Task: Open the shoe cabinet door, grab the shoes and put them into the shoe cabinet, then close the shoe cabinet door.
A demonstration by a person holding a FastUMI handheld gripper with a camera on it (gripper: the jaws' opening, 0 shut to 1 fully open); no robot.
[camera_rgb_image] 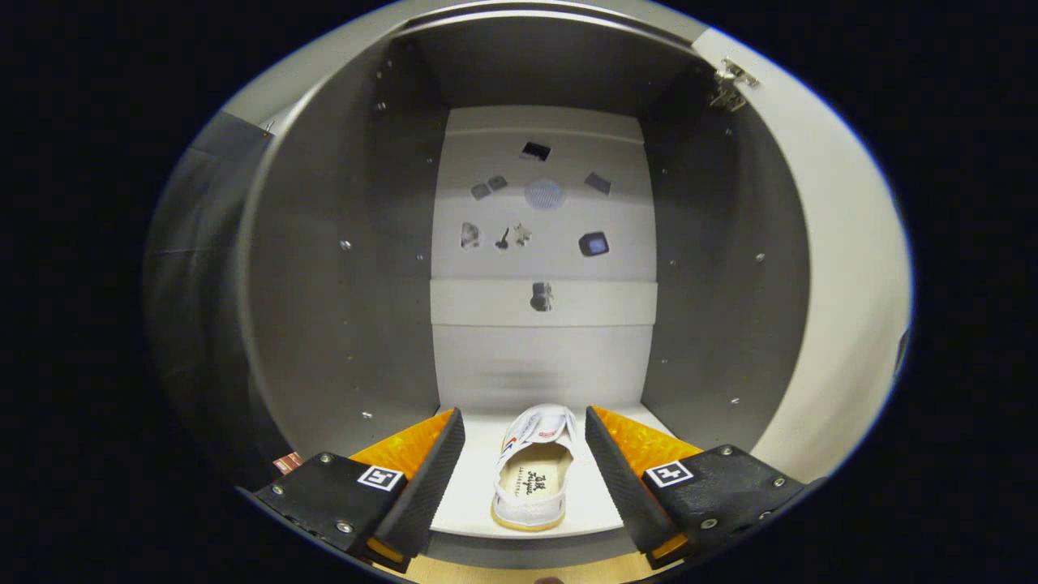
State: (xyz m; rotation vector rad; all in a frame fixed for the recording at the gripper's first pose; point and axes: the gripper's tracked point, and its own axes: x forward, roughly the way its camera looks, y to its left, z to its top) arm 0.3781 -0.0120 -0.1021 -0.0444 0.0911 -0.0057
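Gripper [524, 442] fingers spread wide, gripping nothing; shoe [534, 474] rests at lower centre on the cabinet shelf [470, 495], apparently released for storage.

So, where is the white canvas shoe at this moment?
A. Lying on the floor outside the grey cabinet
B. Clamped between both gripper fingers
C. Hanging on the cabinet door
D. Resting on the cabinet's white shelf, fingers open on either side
D: the white canvas shoe rests on the white shelf inside the grey cabinet, and the gripper is open with a gap between each finger and the shoe.
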